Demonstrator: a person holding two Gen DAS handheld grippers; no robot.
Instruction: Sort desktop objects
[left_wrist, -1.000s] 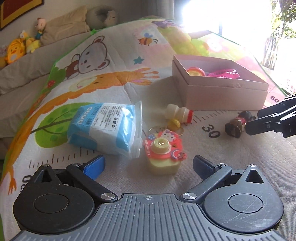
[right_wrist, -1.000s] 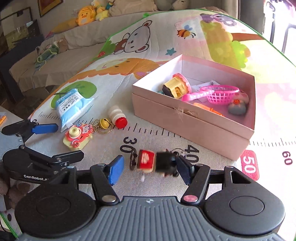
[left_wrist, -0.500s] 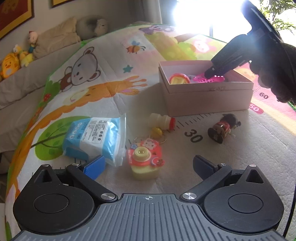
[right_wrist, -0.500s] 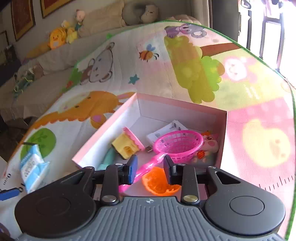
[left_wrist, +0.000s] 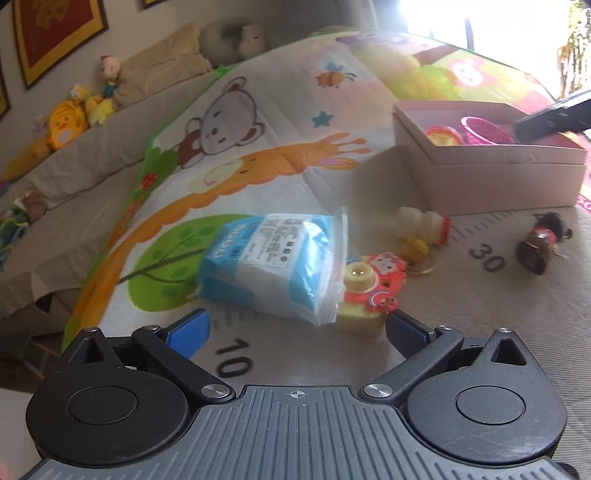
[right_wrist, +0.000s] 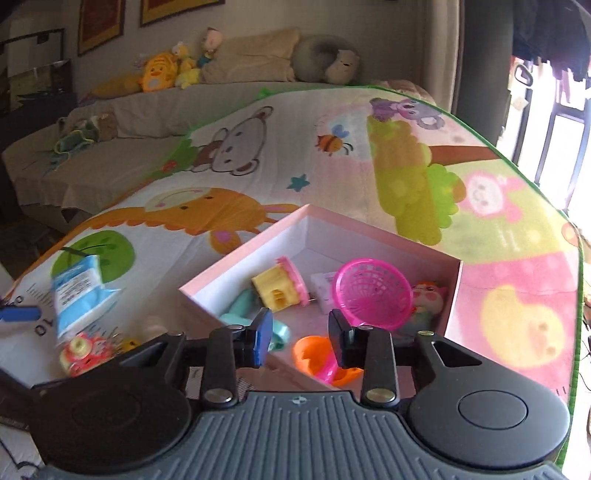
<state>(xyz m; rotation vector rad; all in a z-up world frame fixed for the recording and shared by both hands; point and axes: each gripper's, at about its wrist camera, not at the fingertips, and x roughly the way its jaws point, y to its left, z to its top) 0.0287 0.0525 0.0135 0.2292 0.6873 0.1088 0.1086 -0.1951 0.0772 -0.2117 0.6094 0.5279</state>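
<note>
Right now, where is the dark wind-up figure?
In the left wrist view, the dark wind-up figure lies on the mat at right, beside the printed 30, in front of the pink box.

Plush toys (right_wrist: 168, 72) on sofa (right_wrist: 110, 147), framed pics (left_wrist: 55, 33) on wall

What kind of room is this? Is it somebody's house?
Probably a home living room or playroom: a cartoon animal play mat covers the floor, stuffed toys sit on a beige sofa, and a pink cardboard box holds toys.

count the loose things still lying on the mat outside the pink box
4: tissue pack, camera toy beside it, small bottle near the box, dark wind-up figure by the 30; keyring bits uncounted.
</note>
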